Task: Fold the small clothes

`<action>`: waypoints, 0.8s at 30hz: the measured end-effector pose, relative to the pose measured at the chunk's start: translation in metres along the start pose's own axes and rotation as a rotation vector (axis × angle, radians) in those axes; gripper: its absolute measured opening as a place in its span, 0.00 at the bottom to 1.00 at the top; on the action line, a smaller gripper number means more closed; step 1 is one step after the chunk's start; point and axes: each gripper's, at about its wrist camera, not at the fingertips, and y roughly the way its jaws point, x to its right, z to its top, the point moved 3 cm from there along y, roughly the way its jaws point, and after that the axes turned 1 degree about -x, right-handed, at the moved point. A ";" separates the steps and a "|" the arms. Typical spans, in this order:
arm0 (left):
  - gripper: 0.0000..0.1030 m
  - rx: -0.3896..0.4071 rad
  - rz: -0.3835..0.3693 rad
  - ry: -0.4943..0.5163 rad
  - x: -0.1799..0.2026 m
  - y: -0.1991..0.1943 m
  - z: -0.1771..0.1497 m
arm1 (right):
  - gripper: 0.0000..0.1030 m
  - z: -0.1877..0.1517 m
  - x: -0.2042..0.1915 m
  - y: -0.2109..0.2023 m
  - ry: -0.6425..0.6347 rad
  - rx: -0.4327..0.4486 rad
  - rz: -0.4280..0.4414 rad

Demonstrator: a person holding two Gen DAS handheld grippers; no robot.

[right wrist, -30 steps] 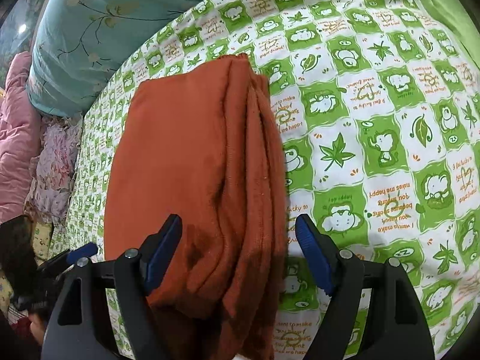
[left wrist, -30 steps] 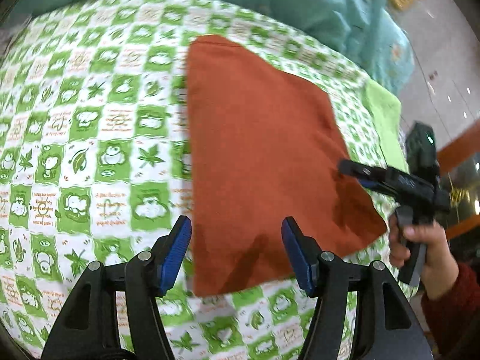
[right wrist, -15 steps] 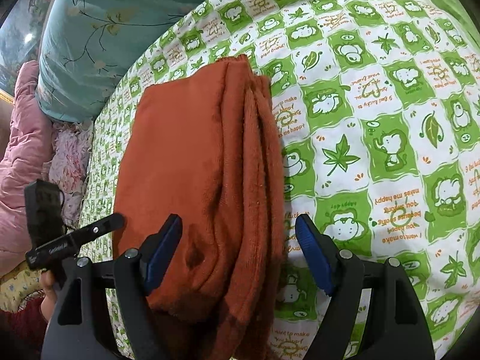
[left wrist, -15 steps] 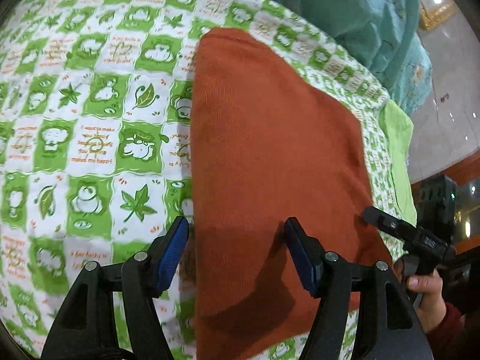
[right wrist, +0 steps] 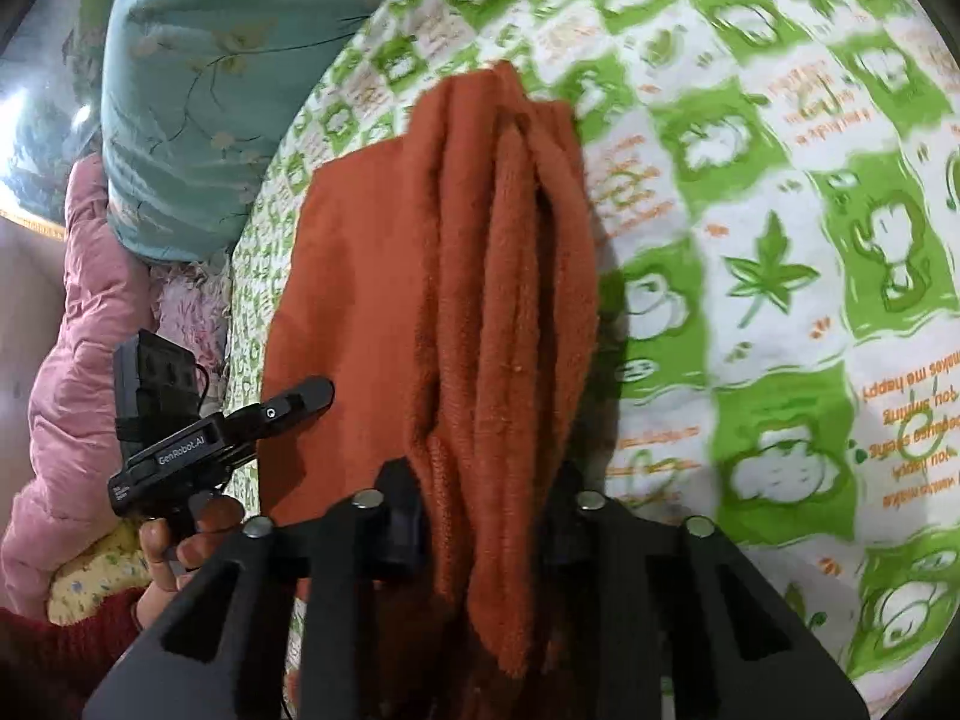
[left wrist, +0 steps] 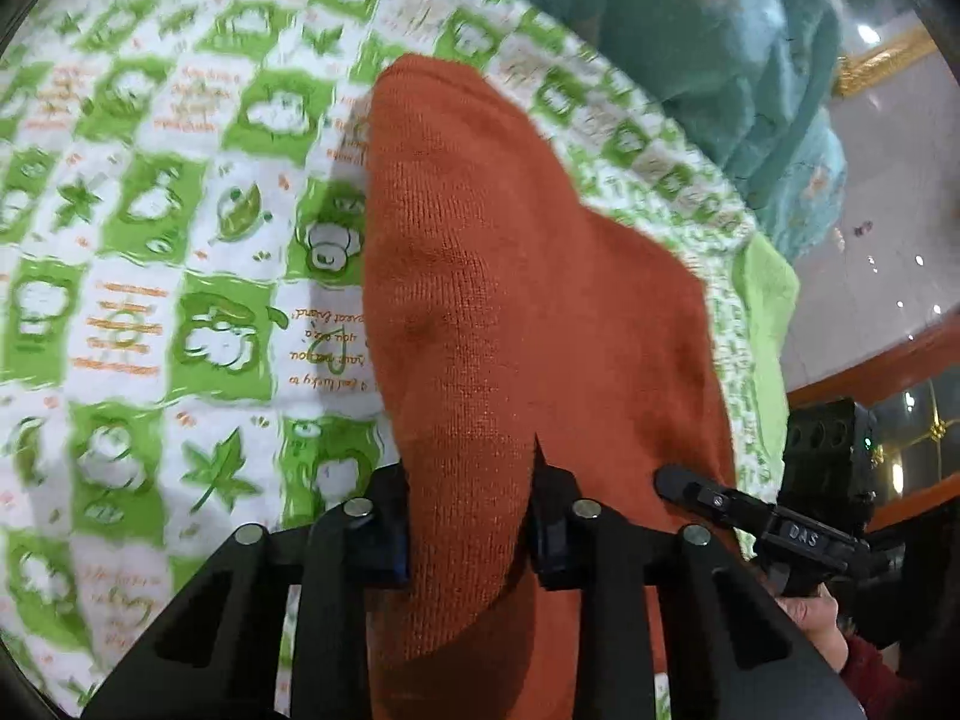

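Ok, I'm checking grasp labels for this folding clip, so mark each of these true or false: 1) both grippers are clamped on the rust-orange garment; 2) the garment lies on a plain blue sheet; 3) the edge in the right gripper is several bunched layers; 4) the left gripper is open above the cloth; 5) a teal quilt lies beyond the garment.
1) True: the left gripper and the right gripper both pinch the rust-orange garment.
2) False: it lies on a green-and-white cartoon-print sheet.
3) True: several thick folds run into the right gripper.
4) False: its jaws are shut on a fold of the cloth.
5) True: a teal quilt lies past the sheet's far edge.
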 end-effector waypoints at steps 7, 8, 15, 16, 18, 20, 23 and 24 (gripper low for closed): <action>0.25 0.100 0.004 -0.028 -0.025 -0.094 -0.033 | 0.22 -0.017 -0.068 0.011 -0.127 -0.049 0.095; 0.25 0.108 0.012 -0.039 -0.034 -0.104 -0.038 | 0.22 -0.021 -0.078 0.018 -0.146 -0.061 0.112; 0.25 0.163 0.107 -0.130 -0.099 -0.160 -0.067 | 0.22 -0.045 -0.139 0.088 -0.258 -0.166 0.166; 0.25 0.171 0.118 -0.144 -0.106 -0.163 -0.072 | 0.22 -0.047 -0.144 0.095 -0.266 -0.176 0.168; 0.27 0.171 0.131 -0.168 -0.119 -0.160 -0.078 | 0.22 -0.050 -0.148 0.107 -0.274 -0.189 0.162; 0.32 0.146 0.168 -0.200 -0.133 -0.150 -0.086 | 0.23 -0.051 -0.147 0.114 -0.269 -0.201 0.127; 0.48 0.128 0.225 -0.230 -0.146 -0.149 -0.092 | 0.37 -0.051 -0.142 0.120 -0.272 -0.228 0.033; 0.53 0.129 0.230 -0.243 -0.147 -0.150 -0.091 | 0.41 -0.050 -0.143 0.118 -0.272 -0.224 0.014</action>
